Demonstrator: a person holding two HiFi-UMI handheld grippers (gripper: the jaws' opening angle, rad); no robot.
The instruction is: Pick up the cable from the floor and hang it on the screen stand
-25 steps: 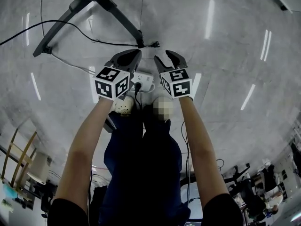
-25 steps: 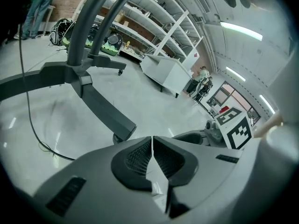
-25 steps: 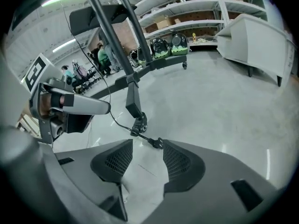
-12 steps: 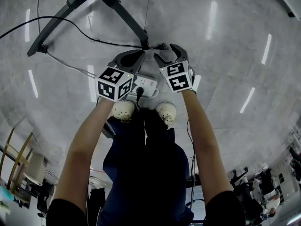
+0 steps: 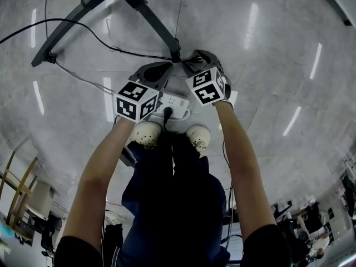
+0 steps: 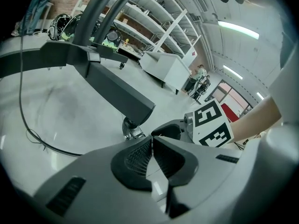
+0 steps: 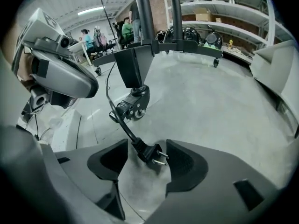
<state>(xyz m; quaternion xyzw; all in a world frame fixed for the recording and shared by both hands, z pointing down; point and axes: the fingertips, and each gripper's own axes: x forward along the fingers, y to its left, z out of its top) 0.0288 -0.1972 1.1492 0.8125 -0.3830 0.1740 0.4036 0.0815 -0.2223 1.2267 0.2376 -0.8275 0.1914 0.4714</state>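
While your right gripper (image 7: 145,164), jaws just opened, straddles the cable plug (image 7: 150,153) and your left gripper (image 6: 152,147) sits clenched empty, nothing's lifted or hung.

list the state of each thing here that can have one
right gripper, open, jaws have just been opening
cable plug, unplugged, on the floor between the right gripper's jaws, not gripped
left gripper, shut, nothing between its jaws
power strip, on the floor, one black plug in it
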